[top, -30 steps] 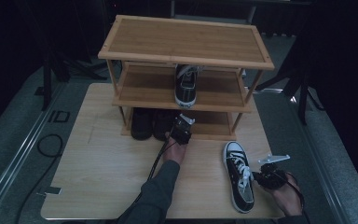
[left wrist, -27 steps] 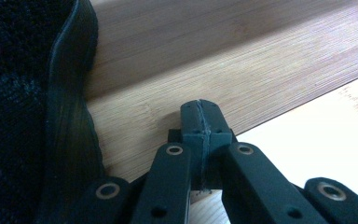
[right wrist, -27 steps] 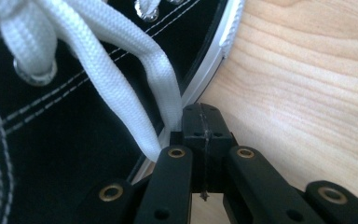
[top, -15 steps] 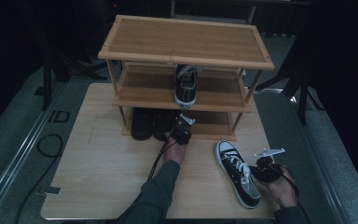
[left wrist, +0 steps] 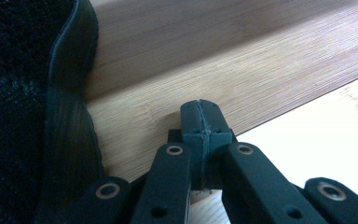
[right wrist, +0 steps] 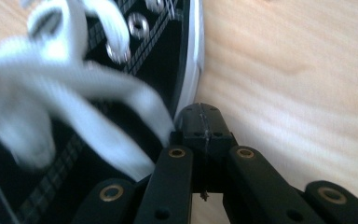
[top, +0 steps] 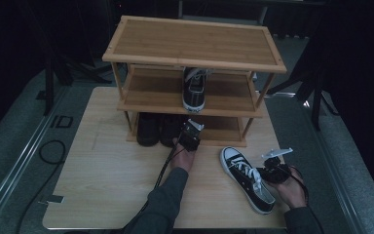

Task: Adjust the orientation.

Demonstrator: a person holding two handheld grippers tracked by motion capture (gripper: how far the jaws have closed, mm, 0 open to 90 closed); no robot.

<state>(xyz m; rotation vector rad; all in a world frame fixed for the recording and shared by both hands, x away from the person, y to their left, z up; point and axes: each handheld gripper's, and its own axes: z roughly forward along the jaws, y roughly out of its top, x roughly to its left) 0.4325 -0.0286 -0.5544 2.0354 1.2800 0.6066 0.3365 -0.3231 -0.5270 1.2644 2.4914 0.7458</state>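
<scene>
A: Any readable writing? None legible – no brand mark clear on the black-and-white sneaker (top: pixel 247 178) by the right claw (top: pixel 264 174), none on the sneaker (top: pixel 195 89) up on the middle shelf of the wooden rack (top: pixel 195 43). Some dark mark on the floor far left of the left claw (top: pixel 191 137), too small to read

B: Claw states? Left claw (left wrist: pixel 200 122) – jaws pressed together, nothing between. Right claw (right wrist: pixel 201 125) – jaws together too, empty, tips touching the sneaker's (right wrist: pixel 98 102) white sole edge at the lace side

A: Place of the sneaker? Flat on the table (top: pixel 102 185), just left of the right claw, toe pointing up toward the rack, heel toward the near table edge. White laces (right wrist: pixel 60 93) loose and blurred, just ahead-left of the closed tips

B: Left claw's surroundings? Tips over the front lip of the bottom shelf (left wrist: pixel 242 70), a dark shoe (left wrist: pixel 32 107) close on the left. From above, two dark shoes (top: pixel 158 129) side by side on that shelf, just left of the claw

A: Edges and room? Right of the left claw – bare bottom shelf up to the rack's right post. Between the two claws, open tabletop. Left of the left claw, a wide bare stretch of table. Right hand (top: pixel 289 187) near the table's right edge and front corner, little margin there. Middle shelf bare on both sides of its sneaker; top shelf bare
</scene>
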